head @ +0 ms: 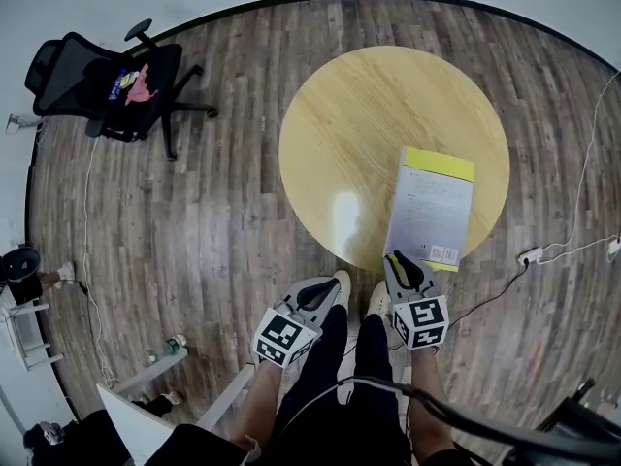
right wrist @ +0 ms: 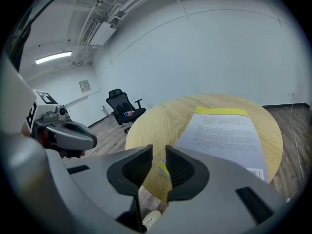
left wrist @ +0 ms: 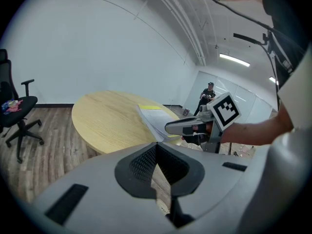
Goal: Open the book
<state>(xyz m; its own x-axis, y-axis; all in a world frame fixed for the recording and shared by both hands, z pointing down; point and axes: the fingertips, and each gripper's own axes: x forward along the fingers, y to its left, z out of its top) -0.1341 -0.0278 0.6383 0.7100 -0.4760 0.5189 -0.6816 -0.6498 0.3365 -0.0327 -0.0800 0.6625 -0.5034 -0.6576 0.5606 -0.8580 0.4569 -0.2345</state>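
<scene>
A closed book [head: 432,207], pale cover with a yellow band at its far end and a barcode at the near right, lies flat on the round yellow table [head: 359,115] near its right front edge. My right gripper [head: 398,258] sits at the book's near left corner. In the right gripper view its jaws [right wrist: 158,152] stand a little apart, with the book's [right wrist: 224,133] yellow corner showing in the gap, not pressed. My left gripper [head: 340,280] hangs off the table's front edge, left of the right one, shut [left wrist: 156,150] on nothing. It looks across at the book [left wrist: 153,118].
A black office chair [head: 116,81] stands on the wood floor at the far left. Cables and a power strip [head: 531,256] lie on the floor to the right of the table. The person's legs are below the grippers. Another person [left wrist: 208,94] stands far back.
</scene>
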